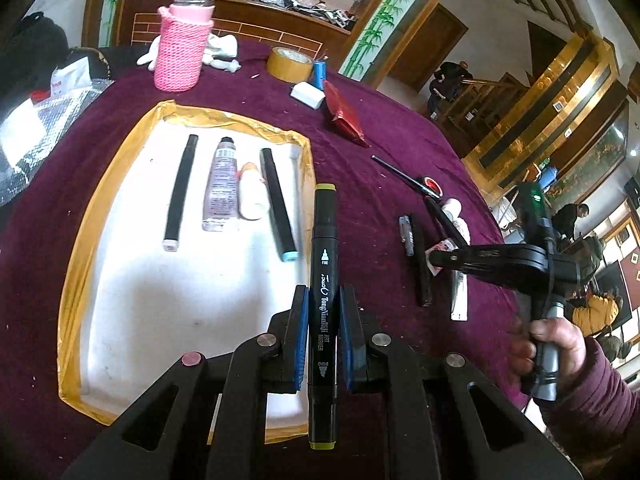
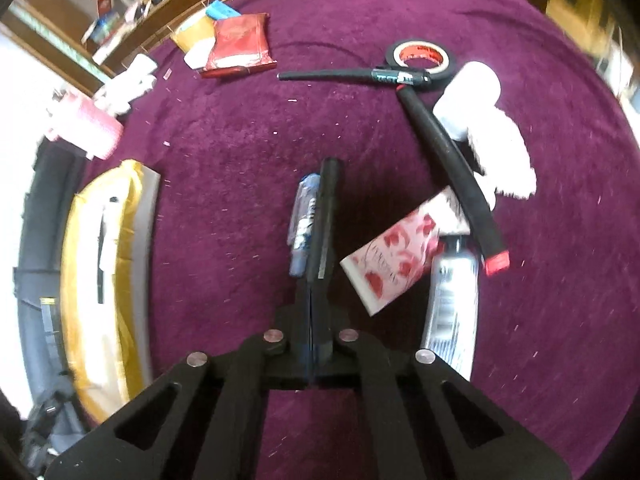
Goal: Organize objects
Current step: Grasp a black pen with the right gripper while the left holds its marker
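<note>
Black "Touch TongNianDUI ART MARKER" [image 1: 323, 312] clamped in left gripper [image 1: 324, 336] fingers; right gripper [image 2: 314, 276] fingers fully closed, empty

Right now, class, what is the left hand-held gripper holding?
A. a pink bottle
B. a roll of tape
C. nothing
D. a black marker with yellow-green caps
D: the left hand-held gripper has its blue pads clamped on the black marker, just right of the white tray.

The black marker [image 1: 322, 312] reads "Touch TongNianDUI ART MARKER", "FINE" and "BROAD".
</note>
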Motion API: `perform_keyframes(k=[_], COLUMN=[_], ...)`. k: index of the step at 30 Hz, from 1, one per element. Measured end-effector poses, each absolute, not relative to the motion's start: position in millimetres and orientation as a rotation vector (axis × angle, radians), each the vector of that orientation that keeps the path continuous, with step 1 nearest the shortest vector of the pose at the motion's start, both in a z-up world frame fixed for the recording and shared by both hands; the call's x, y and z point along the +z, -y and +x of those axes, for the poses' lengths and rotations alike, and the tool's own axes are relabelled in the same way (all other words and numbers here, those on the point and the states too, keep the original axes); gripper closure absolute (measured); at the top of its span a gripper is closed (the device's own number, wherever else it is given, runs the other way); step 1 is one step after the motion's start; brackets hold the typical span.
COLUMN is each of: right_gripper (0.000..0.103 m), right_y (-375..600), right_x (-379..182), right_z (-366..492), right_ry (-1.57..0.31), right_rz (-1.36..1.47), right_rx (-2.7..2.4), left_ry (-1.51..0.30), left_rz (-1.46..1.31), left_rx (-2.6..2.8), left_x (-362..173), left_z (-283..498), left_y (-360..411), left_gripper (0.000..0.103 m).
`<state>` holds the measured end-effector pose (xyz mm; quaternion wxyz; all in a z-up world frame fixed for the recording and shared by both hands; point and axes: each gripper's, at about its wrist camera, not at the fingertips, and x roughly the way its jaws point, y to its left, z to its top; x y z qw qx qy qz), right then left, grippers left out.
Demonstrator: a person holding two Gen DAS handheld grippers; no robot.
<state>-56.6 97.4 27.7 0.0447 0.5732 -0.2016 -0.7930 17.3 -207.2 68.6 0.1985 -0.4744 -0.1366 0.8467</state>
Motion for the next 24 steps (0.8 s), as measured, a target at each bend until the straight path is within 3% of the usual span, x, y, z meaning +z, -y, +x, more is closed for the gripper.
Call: perform_keyframes(k=[9, 16, 24], right_gripper=[0.103, 0.103, 0.100], right_y=[-95, -82, -93], right_x=[26, 21, 7], right_z=[-63, -83, -75], right_ry=[0.653, 0.433, 0.727], right_rz=[1.779, 1.812, 1.872], right_rx=[-2.439, -2.582, -2.346], left_ry=[0.427, 0.436, 0.455], left_rz=[-1.339, -1.352, -1.343], left_rx=[2.377, 2.374, 2.377], left_x=[65, 62, 63], left_z=[18, 20, 20], left_y=[227, 235, 243], left_gripper=[0.092, 0.092, 0.092])
